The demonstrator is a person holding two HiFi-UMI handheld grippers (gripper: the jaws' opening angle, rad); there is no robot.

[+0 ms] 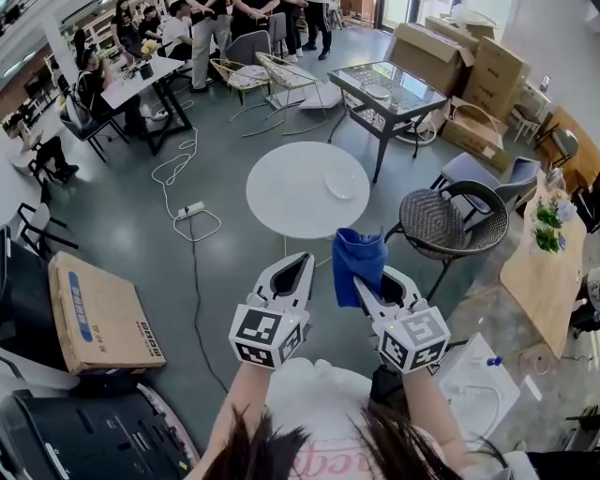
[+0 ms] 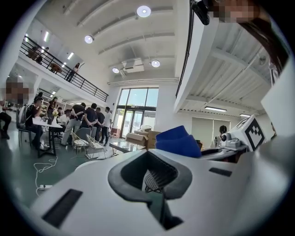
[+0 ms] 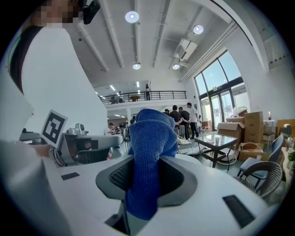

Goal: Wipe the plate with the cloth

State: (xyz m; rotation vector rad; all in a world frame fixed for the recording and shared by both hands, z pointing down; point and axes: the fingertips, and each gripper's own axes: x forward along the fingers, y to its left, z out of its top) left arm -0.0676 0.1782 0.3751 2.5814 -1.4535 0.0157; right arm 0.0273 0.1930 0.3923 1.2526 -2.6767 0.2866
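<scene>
My left gripper (image 1: 296,265): jaws closed together, empty, short of the table (image 1: 277,202).
My right gripper (image 1: 370,284): clamped on the cloth (image 1: 358,255), short of the table.
Plate (image 1: 341,181): on the table, near its right edge.

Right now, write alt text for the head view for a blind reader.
Seen from above, the right gripper holds a blue cloth; the left gripper beside it is shut and empty. Ahead stands a round white table with a plate on it; chairs, boxes and people lie beyond.
</scene>
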